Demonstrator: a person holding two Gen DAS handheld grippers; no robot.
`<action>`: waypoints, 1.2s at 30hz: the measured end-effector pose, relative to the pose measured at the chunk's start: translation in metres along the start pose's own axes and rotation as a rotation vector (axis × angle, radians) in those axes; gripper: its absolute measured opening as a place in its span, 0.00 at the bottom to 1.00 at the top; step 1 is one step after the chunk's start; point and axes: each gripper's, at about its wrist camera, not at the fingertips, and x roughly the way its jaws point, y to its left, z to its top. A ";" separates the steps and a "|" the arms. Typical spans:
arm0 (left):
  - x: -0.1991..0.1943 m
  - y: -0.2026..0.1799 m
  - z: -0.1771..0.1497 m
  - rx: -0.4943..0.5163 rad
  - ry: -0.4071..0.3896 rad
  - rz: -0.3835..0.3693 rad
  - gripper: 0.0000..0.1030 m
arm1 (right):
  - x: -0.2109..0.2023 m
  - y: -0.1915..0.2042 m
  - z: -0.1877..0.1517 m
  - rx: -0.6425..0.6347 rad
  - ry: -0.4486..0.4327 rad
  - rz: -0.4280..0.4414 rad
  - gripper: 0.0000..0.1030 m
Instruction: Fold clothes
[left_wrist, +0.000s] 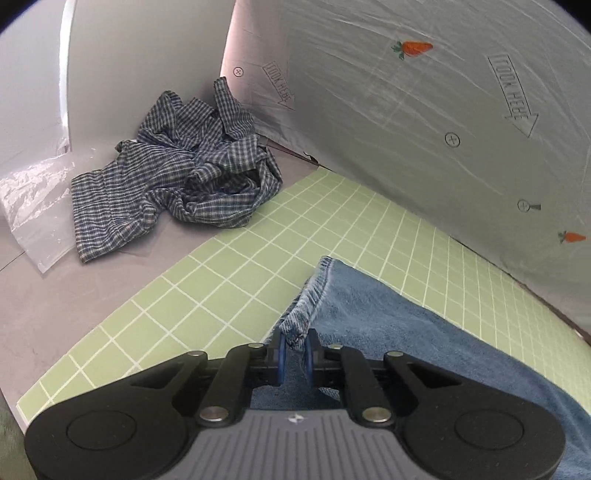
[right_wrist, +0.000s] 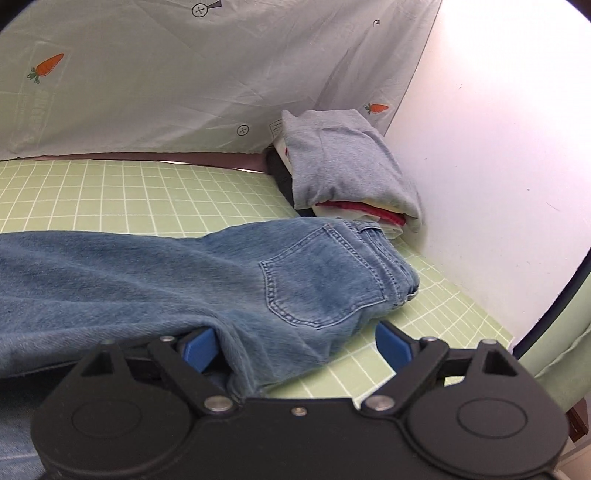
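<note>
We are mid-fold on the jeans (right_wrist: 155, 280), spread across the green grid mat (left_wrist: 229, 280): our left gripper (left_wrist: 294, 345) pinches a hem, our right gripper (right_wrist: 295, 343) gapes wide around the seat. Next, we judge, comes carrying the hem toward the waistband at two o'clock. A folded stack (right_wrist: 347, 170) waits at one o'clock, a crumpled plaid shirt (left_wrist: 177, 177) at eleven, against the carrot-print sheet (left_wrist: 406, 110).

"LOOK HERE" arrows on the white carrot-print backdrop sheet (left_wrist: 424, 122).

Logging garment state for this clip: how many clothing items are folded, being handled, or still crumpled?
Folded, in the stack: at least 3, some layers hidden
Being handled: 1, the jeans, pinched by the left gripper
Crumpled: 1, the plaid shirt
Total: at least 5
</note>
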 end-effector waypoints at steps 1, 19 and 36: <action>-0.002 0.003 -0.002 -0.005 0.004 0.005 0.12 | 0.000 -0.004 -0.001 0.011 0.002 -0.003 0.88; 0.021 0.027 -0.060 -0.033 0.179 0.086 0.24 | 0.001 -0.023 -0.033 -0.001 0.105 0.068 0.89; 0.032 0.024 -0.055 -0.016 0.211 0.045 0.05 | -0.019 0.050 -0.046 -0.473 -0.019 0.224 0.64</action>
